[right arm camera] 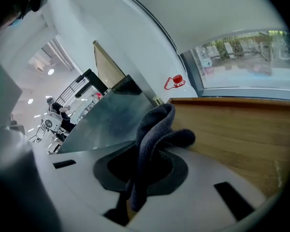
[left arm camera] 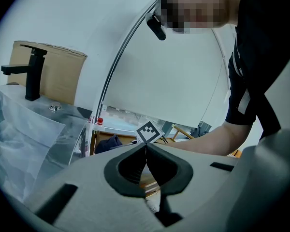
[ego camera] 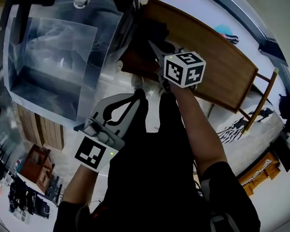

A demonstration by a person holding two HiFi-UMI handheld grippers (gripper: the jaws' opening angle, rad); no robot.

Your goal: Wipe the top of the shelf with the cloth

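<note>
Two tongs: the left tongs (left arm camera: 146,148) are clenched tip to tip with nothing between them. The right tongs (right arm camera: 150,151) are clamped on the cloth (right arm camera: 154,124).
Cloth: dark grey and folded, pinched near its middle. A loop and a loose end stick out past the tips, over the wooden shelf (right arm camera: 232,129). Whether it touches the wood cannot be told.
Right gripper view only: the pinch itself, with the steel counter (right arm camera: 101,122) running beside the shelf top.
Head view only: both tongs at once. The left tongs (ego camera: 137,93) sit back from the shelf (ego camera: 217,66), while the right tongs (ego camera: 155,50) reach onto its top at the end nearest the sink (ego camera: 14,81). The marker cube (ego camera: 184,69) covers the grasp here.
Left gripper view only: a black faucet (left arm camera: 33,74) stands upright behind the basin, and the person's forearm (left arm camera: 208,139) stretches across beyond the tips.
Sink contents: a lining of clear plastic film (ego camera: 63,57).
</note>
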